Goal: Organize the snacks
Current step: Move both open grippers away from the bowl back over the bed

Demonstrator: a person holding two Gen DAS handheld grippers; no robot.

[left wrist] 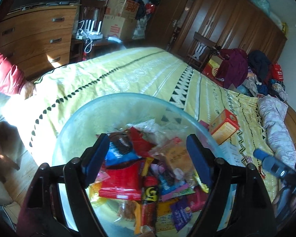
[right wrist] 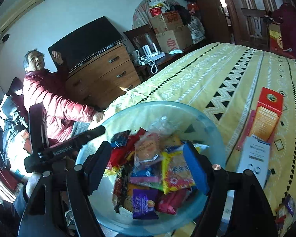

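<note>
Two hand-held grippers, both over one clear glass bowl (left wrist: 116,102) that sits on a bed with a yellow patterned bedspread (left wrist: 140,73).

Item 1: left gripper (left wrist: 148,154). Jaws spread wide, blue pads on either side of the snack heap; nothing clamped between them, and no pad is seen pressing on a packet.

Item 2: right gripper (right wrist: 148,165). Jaws likewise wide apart above the bowl; nothing held. Whether its right pad touches the yellow packet (right wrist: 177,173) beneath it cannot be told.

Item 3: snacks (left wrist: 148,167). Heaped loose inside the bowl: red packets, a blue packet with a dark biscuit pictured, a purple packet (right wrist: 144,203), a pink one, a clear-wrapped pastry (right wrist: 148,150), a dark stick pack.

Item 4: orange-red carton (right wrist: 266,116), lying flat on the bedspread just beside the bowl, with a white card (right wrist: 256,158) overlapping its near end.

Item 5: person in a red padded jacket (right wrist: 49,98), seated beside the bed, one hand near the bowl's far rim.

Item 6: wooden chest of drawers (right wrist: 108,75) behind, dark screen on top.
</note>
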